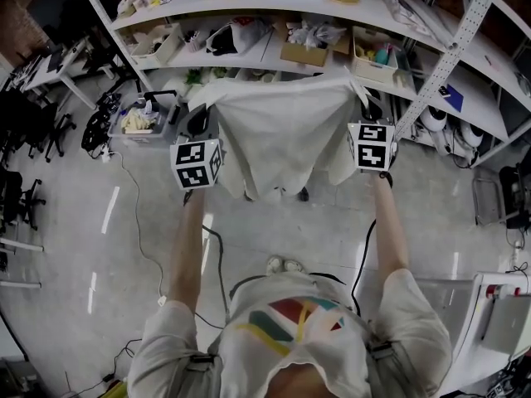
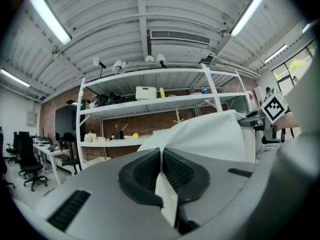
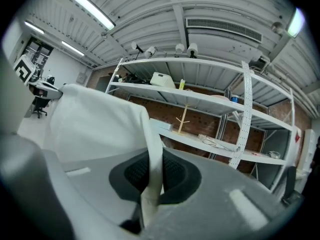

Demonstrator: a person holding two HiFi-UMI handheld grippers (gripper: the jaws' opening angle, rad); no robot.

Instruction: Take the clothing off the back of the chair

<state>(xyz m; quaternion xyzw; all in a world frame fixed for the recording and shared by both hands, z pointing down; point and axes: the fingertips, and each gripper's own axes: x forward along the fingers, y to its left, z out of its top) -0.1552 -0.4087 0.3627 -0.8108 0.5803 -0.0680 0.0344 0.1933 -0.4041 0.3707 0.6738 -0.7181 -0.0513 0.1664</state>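
Two top corners of white garment (image 1: 278, 135) clamped: one in left gripper (image 2: 161, 160), other in right gripper (image 3: 153, 170). Cloth hangs spread before shelving rack (image 1: 249, 8). Likely lift-off step; next, carry clear of chair, hidden.

My big workroom
I see tall white shelves (image 1: 274, 7) full of stuff, a brick wall (image 2: 138, 124) behind them, a shiny grey floor (image 1: 274, 230) and long bright lights (image 2: 49, 16) up high.
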